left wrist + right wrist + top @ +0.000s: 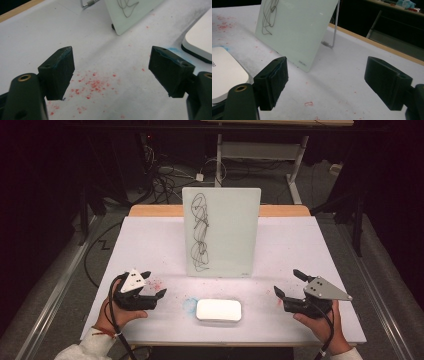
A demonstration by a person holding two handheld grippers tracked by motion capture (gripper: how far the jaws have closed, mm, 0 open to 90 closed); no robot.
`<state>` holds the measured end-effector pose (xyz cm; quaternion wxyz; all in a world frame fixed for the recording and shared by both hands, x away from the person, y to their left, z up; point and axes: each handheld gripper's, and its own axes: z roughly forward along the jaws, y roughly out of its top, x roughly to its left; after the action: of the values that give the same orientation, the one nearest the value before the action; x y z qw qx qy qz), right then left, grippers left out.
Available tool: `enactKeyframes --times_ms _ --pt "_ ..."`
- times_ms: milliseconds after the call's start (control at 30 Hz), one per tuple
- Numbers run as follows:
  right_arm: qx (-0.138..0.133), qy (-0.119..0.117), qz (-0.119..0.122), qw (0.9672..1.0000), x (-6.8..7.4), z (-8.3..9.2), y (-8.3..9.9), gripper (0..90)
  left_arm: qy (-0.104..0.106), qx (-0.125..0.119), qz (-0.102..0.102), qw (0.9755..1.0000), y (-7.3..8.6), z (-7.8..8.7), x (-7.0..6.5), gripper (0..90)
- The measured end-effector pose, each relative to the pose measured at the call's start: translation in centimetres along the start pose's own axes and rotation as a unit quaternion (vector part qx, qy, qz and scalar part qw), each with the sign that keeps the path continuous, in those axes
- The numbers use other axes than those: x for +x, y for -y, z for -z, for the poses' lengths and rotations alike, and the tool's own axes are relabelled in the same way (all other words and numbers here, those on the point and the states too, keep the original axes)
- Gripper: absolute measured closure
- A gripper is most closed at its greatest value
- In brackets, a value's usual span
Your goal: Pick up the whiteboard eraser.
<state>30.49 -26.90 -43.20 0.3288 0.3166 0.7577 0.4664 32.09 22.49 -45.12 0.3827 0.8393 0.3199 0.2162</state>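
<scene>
A small glass whiteboard (pixel 222 232) stands upright on a wire stand at the middle of the table, with black scribbles (pixel 200 232) down its left half. In front of it lies a white rounded eraser block (pixel 218 310). My left gripper (pixel 152 284) rests on the table to the block's left, open and empty. My right gripper (pixel 288 282) rests to the block's right, also open and empty. The left gripper view shows the board's lower corner (pixel 130 17) and the block's edge (pixel 198 40). The right gripper view shows the board (pixel 297 30) and the block (pixel 224 72) beyond its jaws.
The white table top (pixel 295 250) carries red marker specks (pixel 92 85) near the left gripper and a blue smudge (pixel 189 305) beside the block. A wooden strip (pixel 155 210) runs along the far edge. Cables and a desk frame (pixel 260 150) lie on the floor behind.
</scene>
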Motion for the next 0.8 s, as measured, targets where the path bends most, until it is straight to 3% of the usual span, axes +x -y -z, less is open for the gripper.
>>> enactKeyframes --times_ms 67,200,267,400,500,567,700,800 --pt "0.002 -0.005 -0.004 1.0000 -0.1 -0.1 0.0 20.0 0.014 -0.001 -0.002 0.9999 -0.2 0.1 -0.1 18.3" --pt "0.008 -0.007 -0.003 0.9999 -0.1 -0.2 0.1 20.1 0.015 -0.002 -0.025 0.9996 -0.9 0.4 -0.8 17.9" --pt "0.013 -0.010 0.000 0.9999 0.0 -0.3 0.1 20.3 0.035 0.002 -0.025 0.9991 -1.3 0.5 -1.2 18.6" --pt "0.016 -0.015 0.003 0.9998 0.1 -0.6 0.0 20.3 0.053 0.017 -0.048 0.9973 -2.3 0.1 -2.2 17.7" --pt "0.027 -0.028 0.004 0.9993 0.4 -1.1 0.2 20.3 0.089 0.022 -0.079 0.9926 -4.3 -0.6 -3.9 18.4" --pt "0.033 -0.033 0.005 0.9989 0.5 -1.3 0.3 20.3 0.118 0.029 -0.098 0.9878 -5.3 -1.3 -4.8 18.4" --pt "0.039 -0.040 0.007 0.9984 0.5 -1.5 0.5 20.2 0.163 0.060 -0.134 0.9757 -6.8 -3.5 -7.0 18.3" --pt "0.045 -0.045 0.005 0.9980 0.5 -1.7 0.6 20.2 0.189 0.089 -0.164 0.9642 -7.7 -5.4 -8.8 18.3"
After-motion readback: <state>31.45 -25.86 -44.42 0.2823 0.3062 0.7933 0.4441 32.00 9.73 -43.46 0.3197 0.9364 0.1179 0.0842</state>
